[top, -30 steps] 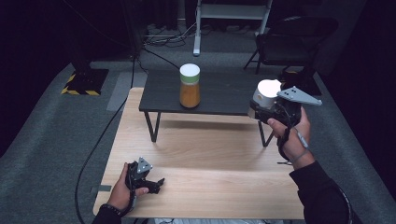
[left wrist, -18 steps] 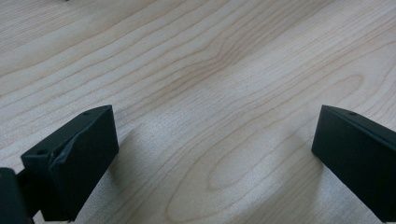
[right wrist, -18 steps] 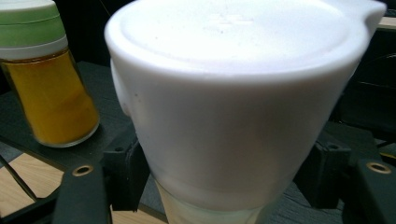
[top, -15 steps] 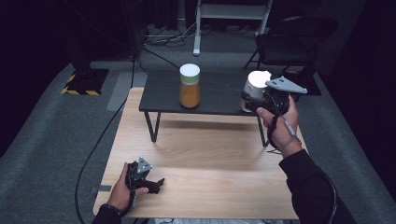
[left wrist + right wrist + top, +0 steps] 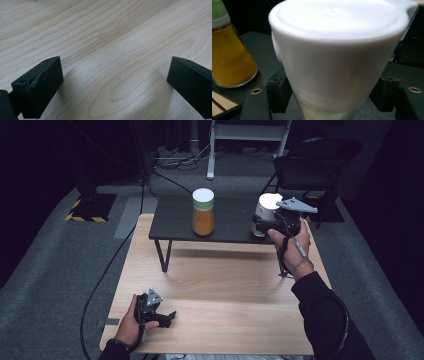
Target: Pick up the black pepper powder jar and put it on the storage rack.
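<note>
two grippers are in use at a light wooden table (image 5: pixel 225 285) that carries a low black side table (image 5: pixel 225 222) along its far edge.

right gripper (image 5: pixel 260 226) — held up at the right end of the black side table, clamped on a white-lidded jar (image 5: pixel 267 206). in the right gripper view the jar (image 5: pixel 337 57) stands upright between the two black jaws, which press against its lower body on either side; the wide white lid takes up most of the top of that view, and a band of clear glass shows below it at the bottom edge. whether the jar's base touches the black surface cannot be told from these views. the person's right hand (image 5: pixel 292 245) wraps the handle, with the grey three-cornered plate on top.

left gripper (image 5: pixel 167 317) — resting low on the near left part of the wooden table, in the person's left hand (image 5: pixel 131 325). its jaws stand wide apart with nothing between them; the left gripper view shows bare wood grain (image 5: pixel 112 62) between the two black jaws.

second jar (image 5: pixel 203 212) — pale green lid, orange-yellow contents, upright on the black side table, left of the held jar and well apart from it. in the right gripper view it stands at the left edge (image 5: pixel 229 57), not touched by either jaw.
</note>
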`<state>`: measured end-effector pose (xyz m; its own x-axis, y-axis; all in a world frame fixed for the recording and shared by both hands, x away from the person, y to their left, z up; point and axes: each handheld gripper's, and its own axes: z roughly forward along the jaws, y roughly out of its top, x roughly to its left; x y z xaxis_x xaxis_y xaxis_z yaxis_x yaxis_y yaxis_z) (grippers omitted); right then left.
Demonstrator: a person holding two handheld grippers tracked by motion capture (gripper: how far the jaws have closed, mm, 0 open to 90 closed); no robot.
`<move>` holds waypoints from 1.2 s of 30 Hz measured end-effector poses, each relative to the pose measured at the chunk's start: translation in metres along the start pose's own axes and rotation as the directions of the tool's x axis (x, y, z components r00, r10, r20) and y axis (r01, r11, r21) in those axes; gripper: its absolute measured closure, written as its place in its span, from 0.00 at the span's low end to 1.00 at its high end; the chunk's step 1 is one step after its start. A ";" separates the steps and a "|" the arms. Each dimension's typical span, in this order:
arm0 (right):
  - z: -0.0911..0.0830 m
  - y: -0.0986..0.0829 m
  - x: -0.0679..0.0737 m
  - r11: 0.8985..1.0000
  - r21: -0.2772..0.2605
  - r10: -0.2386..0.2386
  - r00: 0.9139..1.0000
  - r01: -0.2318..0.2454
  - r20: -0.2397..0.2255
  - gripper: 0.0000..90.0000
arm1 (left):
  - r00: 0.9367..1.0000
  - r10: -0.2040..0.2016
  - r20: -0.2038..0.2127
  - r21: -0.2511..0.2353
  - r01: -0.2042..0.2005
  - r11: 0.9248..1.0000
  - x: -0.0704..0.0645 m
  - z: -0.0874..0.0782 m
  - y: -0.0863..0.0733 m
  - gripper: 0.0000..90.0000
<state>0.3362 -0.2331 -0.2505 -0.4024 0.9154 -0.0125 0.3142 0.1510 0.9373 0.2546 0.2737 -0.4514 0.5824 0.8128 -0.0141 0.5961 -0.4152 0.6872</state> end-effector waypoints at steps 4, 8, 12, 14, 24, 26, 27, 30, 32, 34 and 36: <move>0.005 -0.001 0.001 1.000 0.009 0.003 1.000 -0.003 -0.005 0.34 | 1.000 0.000 0.000 0.000 0.000 1.000 0.000 0.000 0.000 0.01; 0.009 -0.001 0.003 1.000 0.020 0.002 1.000 -0.002 -0.004 0.34 | 1.000 0.000 0.000 0.000 0.000 1.000 0.000 0.000 0.000 0.01; 0.010 -0.001 0.001 1.000 0.020 -0.002 1.000 0.003 -0.010 0.33 | 1.000 0.002 0.000 -0.002 -0.002 1.000 0.000 0.000 0.000 0.00; 0.010 -0.001 0.002 1.000 0.022 -0.003 1.000 0.004 -0.010 0.33 | 1.000 0.000 0.000 0.000 0.000 1.000 0.000 0.000 0.000 0.00; 0.013 -0.005 0.002 1.000 0.004 0.014 1.000 -0.014 -0.002 0.33 | 1.000 0.000 0.000 0.000 0.000 1.000 0.000 0.000 0.000 0.00; 0.013 -0.006 0.002 1.000 0.001 0.019 1.000 -0.019 -0.002 0.33 | 1.000 0.000 0.000 0.000 0.000 1.000 0.000 0.000 0.000 0.00; 0.013 -0.006 0.002 1.000 0.001 0.019 1.000 -0.019 -0.002 0.33 | 1.000 0.000 0.000 0.000 0.000 1.000 0.000 0.000 0.000 0.01; 0.013 -0.008 0.003 1.000 -0.006 0.018 1.000 -0.018 0.004 0.33 | 1.000 0.004 0.000 -0.002 -0.004 1.000 0.000 0.000 0.000 0.00; 0.013 -0.009 0.005 1.000 -0.012 0.020 1.000 -0.020 0.008 0.33 | 1.000 0.004 0.000 -0.002 -0.004 1.000 0.000 0.000 0.000 0.01; 0.012 -0.009 0.005 1.000 -0.012 0.014 1.000 -0.014 0.009 0.33 | 1.000 0.004 0.000 -0.002 -0.004 1.000 0.000 0.000 0.000 0.01; 0.013 -0.010 0.005 1.000 -0.014 0.018 1.000 -0.018 0.009 0.31 | 1.000 0.004 0.000 -0.002 -0.004 1.000 0.000 0.000 0.000 0.00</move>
<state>0.3421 -0.2257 -0.2642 -0.3892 0.9212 0.0013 0.3097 0.1295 0.9420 0.2547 0.2740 -0.4516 0.5851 0.8109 -0.0115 0.5926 -0.4178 0.6886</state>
